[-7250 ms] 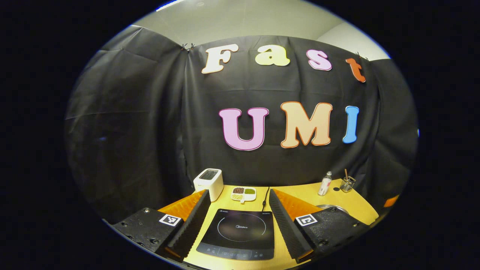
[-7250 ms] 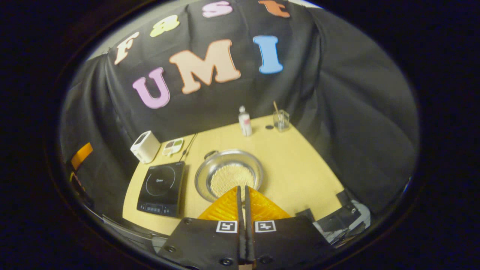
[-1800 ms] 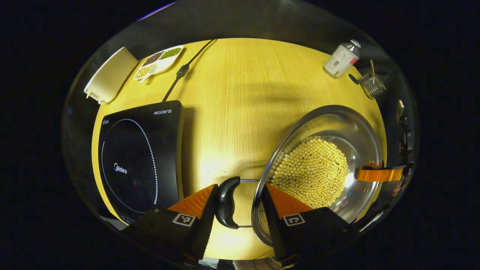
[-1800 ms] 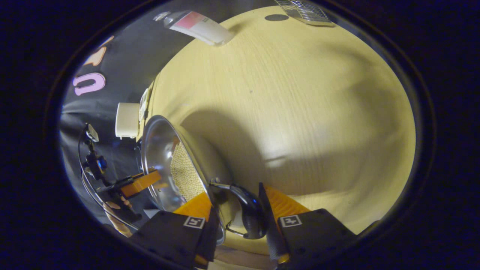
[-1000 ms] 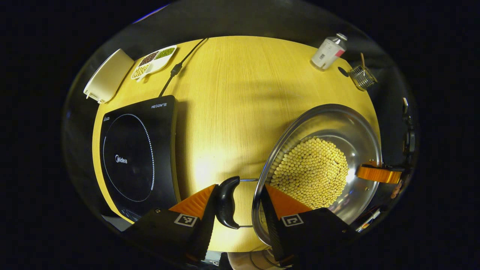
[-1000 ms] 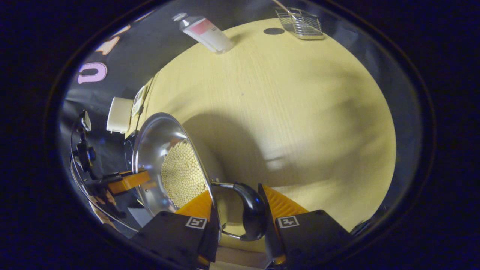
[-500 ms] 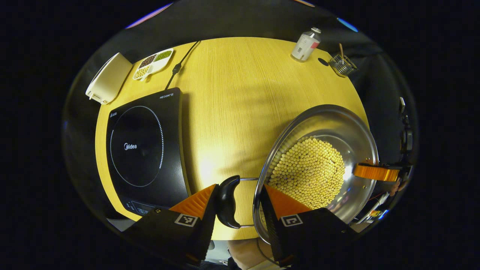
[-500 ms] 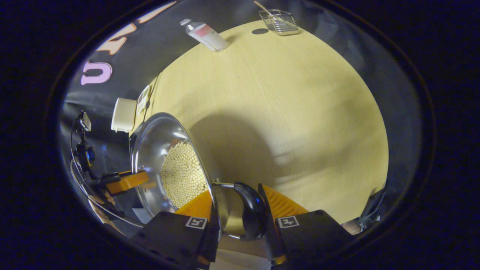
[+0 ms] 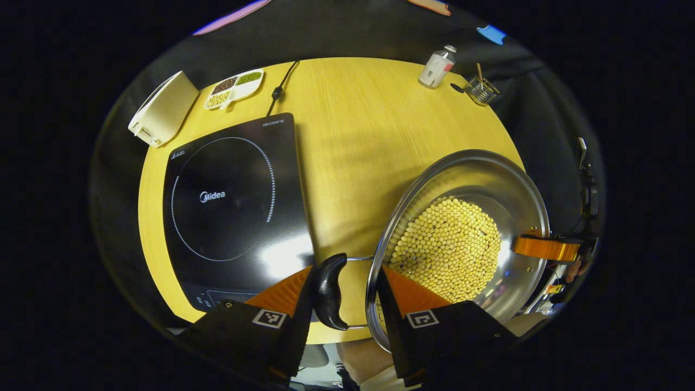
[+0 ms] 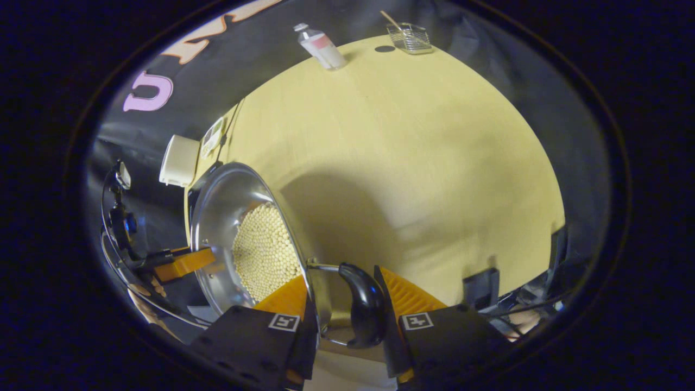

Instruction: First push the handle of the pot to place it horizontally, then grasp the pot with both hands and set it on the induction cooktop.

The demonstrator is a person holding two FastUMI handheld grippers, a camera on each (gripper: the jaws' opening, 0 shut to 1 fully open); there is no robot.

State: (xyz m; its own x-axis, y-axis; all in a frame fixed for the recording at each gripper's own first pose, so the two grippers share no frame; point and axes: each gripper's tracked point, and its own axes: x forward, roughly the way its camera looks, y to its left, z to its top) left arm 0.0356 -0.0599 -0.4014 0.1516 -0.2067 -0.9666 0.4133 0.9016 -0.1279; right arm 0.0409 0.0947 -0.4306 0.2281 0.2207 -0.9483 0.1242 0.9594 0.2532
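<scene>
While the left gripper [image 9: 343,290] has its jaws closed across one black handle [image 9: 327,291] and the rim of the pot [image 9: 461,184], the right gripper [image 10: 341,304] clamps its jaws the same way on the opposite handle [image 10: 362,312]. Filled with pale yellow beans [image 9: 448,250], the pot hangs between the two grippers above the counter [image 9: 353,130], just beside the induction cooktop [image 9: 228,201] and not over it.
</scene>
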